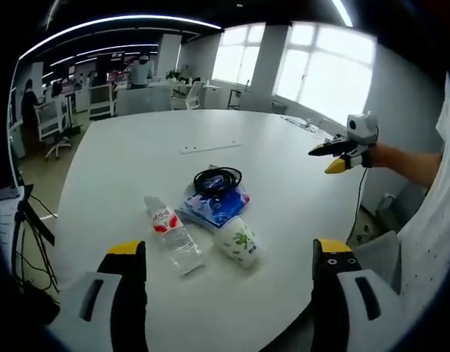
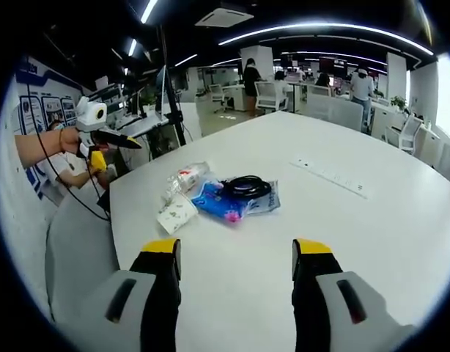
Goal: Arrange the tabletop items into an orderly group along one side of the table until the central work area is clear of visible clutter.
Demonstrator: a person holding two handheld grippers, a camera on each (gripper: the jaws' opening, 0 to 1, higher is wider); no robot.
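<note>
- Step in hand: by my reading the tidying has not begun. Neither tool touches any item; both hang in the air off the table edge.
- The left gripper (image 1: 229, 257) has its yellow-tipped black fingers (image 1: 127, 258) spread wide with nothing between them. In the right gripper view it hangs beyond the table's edge.
- The right gripper (image 2: 237, 253) also has its fingers wide apart and holds nothing. In the left gripper view it hovers over the far right edge.
- The clutter sits in one loose cluster near the edge closest to the person: a clear plastic water bottle with a red label (image 1: 170, 233), lying on its side; a white paper cup with a green leaf print (image 1: 237, 240), tipped over just beside it; a blue plastic pouch (image 1: 216, 205) touching the cup; a coiled black cable (image 1: 217, 178) resting on the pouch.
- Next move, as I judge it: one gripper must come down and close on an outer item, the bottle or cup. Both can roll.
- The large rounded white tabletop (image 1: 137, 158) carries a flat white strip (image 1: 210, 147) further in, well apart from the cluster.
- Room: open-plan office, ceiling strip lights, bright windows, white chairs, desks, people in the distance.
</note>
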